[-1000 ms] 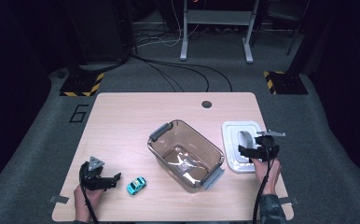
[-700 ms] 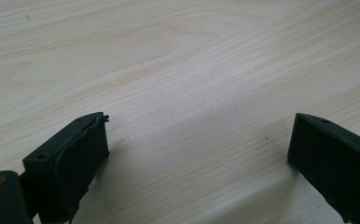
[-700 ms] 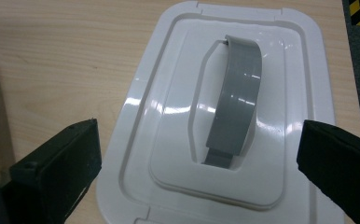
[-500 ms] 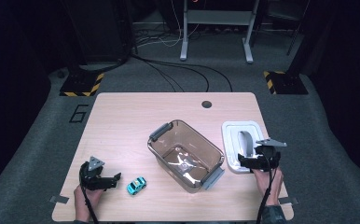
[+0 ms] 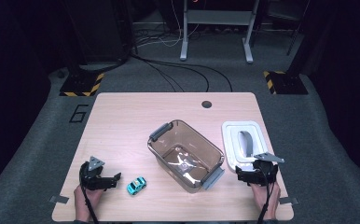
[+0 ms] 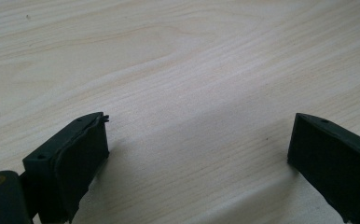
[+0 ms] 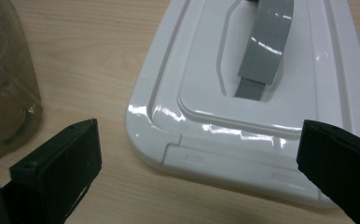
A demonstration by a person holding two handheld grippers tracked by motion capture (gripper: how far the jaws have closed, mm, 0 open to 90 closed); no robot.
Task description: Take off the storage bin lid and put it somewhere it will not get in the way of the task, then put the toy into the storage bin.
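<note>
A clear brown storage bin (image 5: 186, 153) with grey latches stands empty near the table's middle. Its white lid (image 5: 243, 144) with a grey handle (image 7: 265, 44) lies flat to the right of it. A small teal toy car (image 5: 136, 185) rests on the wood left of the bin. My left gripper (image 5: 110, 181) sits low at the front left, open, with bare wood between its jaws (image 6: 197, 154). My right gripper (image 5: 245, 176) is at the front right, open, its jaws spread wide just short of the lid's near edge (image 7: 201, 158).
The light wooden table (image 5: 122, 121) has a dark round grommet hole (image 5: 206, 104) near its far edge. Grey carpet, cables and metal stand legs lie beyond the table. A person's hands (image 5: 266, 198) hold both grippers at the near edge.
My right gripper has drawn back toward the near edge, off the lid's front part. The left gripper, the car, the bin and the lid have stayed put.
</note>
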